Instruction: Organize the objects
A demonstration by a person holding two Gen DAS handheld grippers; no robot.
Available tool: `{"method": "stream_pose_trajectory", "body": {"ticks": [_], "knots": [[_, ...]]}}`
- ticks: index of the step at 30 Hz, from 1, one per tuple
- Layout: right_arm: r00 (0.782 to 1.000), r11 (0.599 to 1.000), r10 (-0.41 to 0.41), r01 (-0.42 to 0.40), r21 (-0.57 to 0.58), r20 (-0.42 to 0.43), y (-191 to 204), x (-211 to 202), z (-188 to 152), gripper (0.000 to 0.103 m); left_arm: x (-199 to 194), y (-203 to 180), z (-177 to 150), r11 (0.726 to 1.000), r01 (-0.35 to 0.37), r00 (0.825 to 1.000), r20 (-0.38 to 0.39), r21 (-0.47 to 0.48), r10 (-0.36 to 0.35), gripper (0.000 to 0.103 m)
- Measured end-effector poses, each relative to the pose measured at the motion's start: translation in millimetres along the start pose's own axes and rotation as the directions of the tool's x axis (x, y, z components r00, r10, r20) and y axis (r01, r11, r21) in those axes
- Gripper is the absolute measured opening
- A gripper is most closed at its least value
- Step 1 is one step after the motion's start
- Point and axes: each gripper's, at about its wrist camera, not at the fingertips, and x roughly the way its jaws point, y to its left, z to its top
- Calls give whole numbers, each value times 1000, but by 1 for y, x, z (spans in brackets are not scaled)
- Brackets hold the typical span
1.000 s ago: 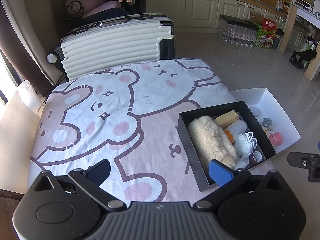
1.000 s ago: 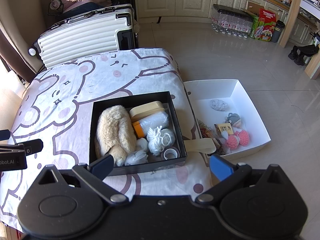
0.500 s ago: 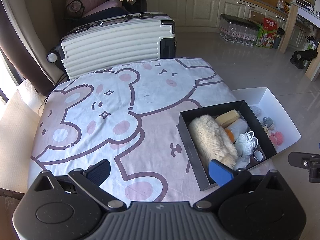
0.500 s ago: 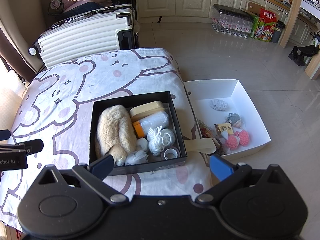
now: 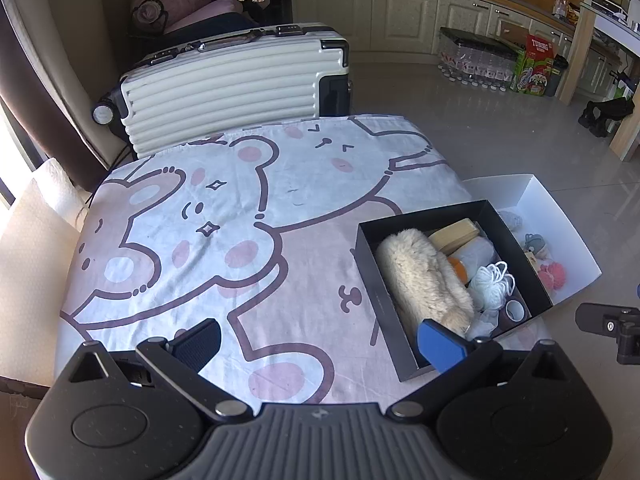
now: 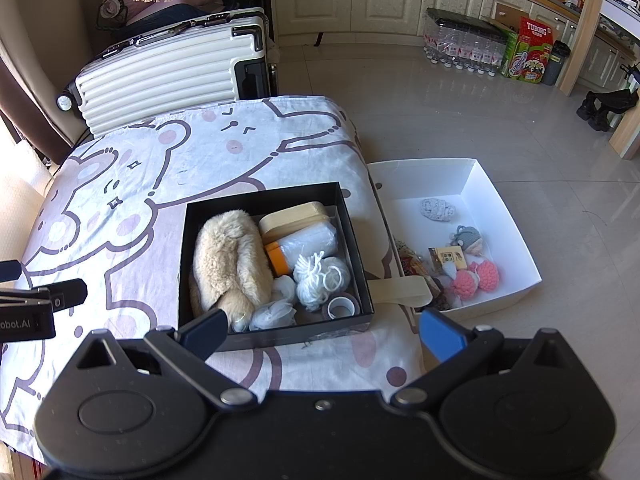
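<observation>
A black box (image 6: 360, 240) (image 5: 520, 240) sits on the table's right side, on the bear-print cloth (image 5: 240, 220). It holds a fluffy beige item (image 6: 228, 256), a wooden case (image 6: 292, 216), an orange-capped roll (image 6: 304, 244), white yarn (image 6: 320, 276) and a tape ring (image 6: 340, 306). A white box (image 6: 508, 216) on the floor to the right holds a grey knit piece (image 6: 436, 208), pink knit balls (image 6: 478, 278) and small toys. My left gripper (image 5: 320, 340) is open and empty above the cloth's near edge. My right gripper (image 6: 322, 328) is open and empty over the black box's near wall.
A white ribbed suitcase (image 5: 236, 80) lies behind the table. A flat wooden piece (image 6: 400, 290) pokes out between the two boxes. Kitchen cabinets, a pack of bottles (image 6: 460, 46) and a green carton stand at the back on the tiled floor.
</observation>
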Motion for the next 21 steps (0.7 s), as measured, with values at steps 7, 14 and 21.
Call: {"method": "stream_pose_trajectory", "body": {"ticks": [7,14,21], "knots": [[1000,1000,0,0,1,0,0,0,0,103,0,-1,0,1000,1,1000,-1,-1,-1,103],[1000,1000,0,0,0,-1,0,0,0,103,0,0,0,1000,0,1000,-1,-4,0,103],[1000,1000,0,0,-1,-1,0,0,0,103,0,0,0,1000,1,1000,-1,-4,-1,103]]}}
